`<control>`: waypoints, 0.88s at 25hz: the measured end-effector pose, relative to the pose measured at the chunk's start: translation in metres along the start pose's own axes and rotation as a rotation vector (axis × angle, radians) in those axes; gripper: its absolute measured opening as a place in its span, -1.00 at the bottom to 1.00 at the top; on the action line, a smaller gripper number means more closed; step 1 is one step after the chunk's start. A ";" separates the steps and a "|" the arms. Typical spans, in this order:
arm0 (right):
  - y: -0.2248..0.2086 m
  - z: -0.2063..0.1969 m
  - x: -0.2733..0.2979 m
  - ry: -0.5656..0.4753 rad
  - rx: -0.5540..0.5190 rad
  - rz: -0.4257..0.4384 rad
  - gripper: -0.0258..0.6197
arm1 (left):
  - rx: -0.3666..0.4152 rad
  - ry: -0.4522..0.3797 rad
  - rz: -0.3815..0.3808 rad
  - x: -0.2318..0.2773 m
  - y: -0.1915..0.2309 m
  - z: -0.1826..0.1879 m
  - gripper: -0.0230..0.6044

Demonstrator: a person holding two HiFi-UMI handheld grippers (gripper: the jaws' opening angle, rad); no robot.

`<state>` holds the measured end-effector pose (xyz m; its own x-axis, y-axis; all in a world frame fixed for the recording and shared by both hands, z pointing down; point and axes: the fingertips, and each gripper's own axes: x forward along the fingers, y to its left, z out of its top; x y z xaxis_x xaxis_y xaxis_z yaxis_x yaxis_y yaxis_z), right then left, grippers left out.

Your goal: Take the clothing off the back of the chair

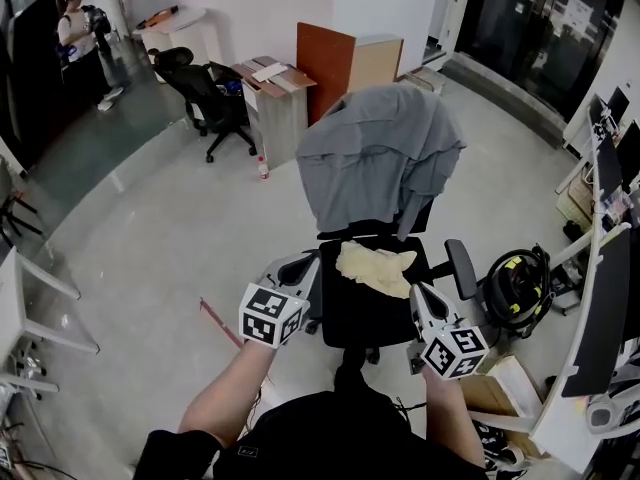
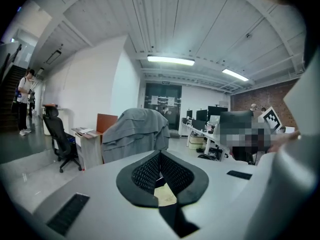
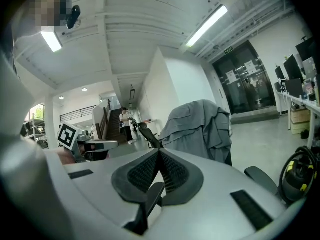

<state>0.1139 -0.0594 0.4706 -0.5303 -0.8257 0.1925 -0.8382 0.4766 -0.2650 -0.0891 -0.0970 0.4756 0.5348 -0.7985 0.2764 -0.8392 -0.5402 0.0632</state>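
Facing the office chair [image 1: 352,320] at the outset of the step, neither tool yet in contact with the clothing. The grey garment [image 1: 375,158] is draped over the backrest, covering its top and hanging down the front, with one fold reaching toward the seat. A cream cloth [image 1: 376,267] lies on the seat below it.

The left gripper [image 1: 299,267] sits beside the seat's left edge and the right gripper [image 1: 419,297] beside its right edge, near the armrest [image 1: 460,266]. In each gripper view the ribbed pads meet along their whole length with nothing between them. Both tools are therefore closed and empty, lower than the garment and apart from it.

Recommended technique, as a judgement:
- Part the jaws before reaching.
- Raise both tools to the top of the backrest.
- Pinch the fabric at its two upper corners, one on each side.
- Lift upward until the cloth clears the backrest, then draw it away.

A forward pull would probably roll or swivel the chair. A low grip risks catching the cream cloth as well.
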 end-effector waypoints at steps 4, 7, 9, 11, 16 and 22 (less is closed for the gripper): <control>-0.039 0.010 0.043 0.027 -0.001 0.019 -0.88 | -0.017 0.021 0.014 0.050 0.018 0.012 -0.92; -0.064 0.026 0.072 0.032 -0.013 0.039 -0.88 | -0.012 0.043 0.017 0.084 0.026 0.022 -0.92; -0.079 0.034 0.089 0.033 -0.028 0.043 -0.88 | -0.018 0.054 0.032 0.106 0.035 0.028 -0.92; -0.096 0.038 0.104 0.039 -0.047 0.033 -0.88 | -0.027 0.056 0.047 0.127 0.042 0.035 -0.92; -0.133 0.040 0.129 0.070 -0.052 0.021 -0.87 | -0.030 0.048 0.053 0.168 0.044 0.054 -0.92; -0.151 0.047 0.149 0.095 -0.036 -0.004 -0.66 | -0.020 0.045 0.052 0.192 0.057 0.066 -0.92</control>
<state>0.1675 -0.2685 0.4952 -0.5351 -0.7962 0.2822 -0.8435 0.4851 -0.2306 -0.0276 -0.2989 0.4690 0.4862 -0.8122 0.3224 -0.8676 -0.4927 0.0672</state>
